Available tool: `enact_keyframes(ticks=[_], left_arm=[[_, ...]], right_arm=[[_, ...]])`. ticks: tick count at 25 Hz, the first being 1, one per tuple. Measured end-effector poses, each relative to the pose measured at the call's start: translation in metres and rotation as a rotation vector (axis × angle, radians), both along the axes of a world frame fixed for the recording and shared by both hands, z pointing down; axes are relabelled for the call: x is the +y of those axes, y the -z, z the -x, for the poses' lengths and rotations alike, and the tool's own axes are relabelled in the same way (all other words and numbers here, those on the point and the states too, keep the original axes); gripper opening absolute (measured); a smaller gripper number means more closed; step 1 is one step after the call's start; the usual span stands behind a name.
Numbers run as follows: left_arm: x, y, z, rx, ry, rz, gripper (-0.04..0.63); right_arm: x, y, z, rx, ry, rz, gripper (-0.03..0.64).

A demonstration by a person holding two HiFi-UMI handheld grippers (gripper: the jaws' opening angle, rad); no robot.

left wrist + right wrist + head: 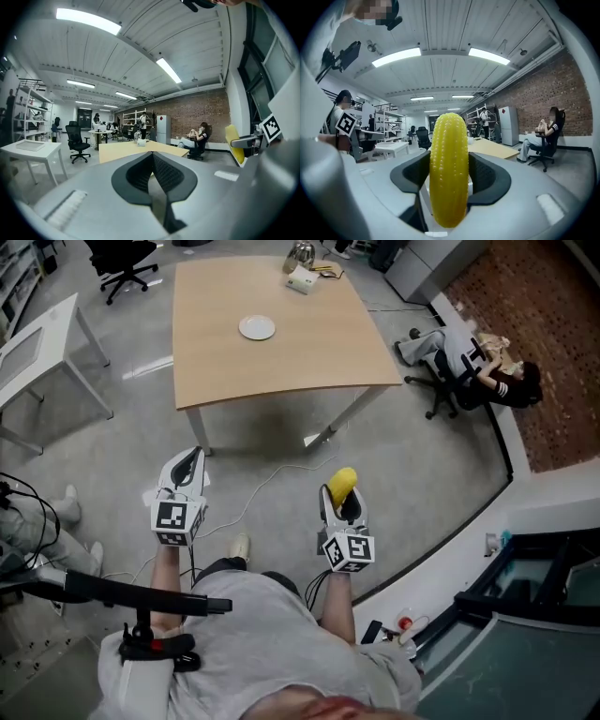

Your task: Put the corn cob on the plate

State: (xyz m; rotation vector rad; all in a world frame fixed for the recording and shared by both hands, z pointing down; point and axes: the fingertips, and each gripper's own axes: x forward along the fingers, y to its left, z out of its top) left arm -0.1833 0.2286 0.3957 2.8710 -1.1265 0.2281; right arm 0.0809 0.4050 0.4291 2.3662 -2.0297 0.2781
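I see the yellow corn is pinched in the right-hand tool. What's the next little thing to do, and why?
Probably carry the corn forward toward the table. The right gripper is clamped on the corn cob, which stands upright between its jaws. The plate sits on the tabletop well ahead of the person, across open floor. The left gripper is shut on nothing, so it likely just comes along.

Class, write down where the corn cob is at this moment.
In the head view the corn cob is clamped in the right gripper, over the floor, short of the wooden table that carries the plate.
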Motion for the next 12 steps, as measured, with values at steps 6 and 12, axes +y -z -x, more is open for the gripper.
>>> enact_keyframes(ticks=[6,12], left_arm=[[-0.013,0.025,-0.005,0.003,0.021,-0.038,0.020],[-0.048,0.029,-0.011,0.013,0.045,-0.046,0.020]], right_arm=[[-0.019,0.015,-0.011,0.001,0.021,-0.029,0.259],[-0.064,0.015,-0.024,0.006,0.041,-0.040,0.259]])
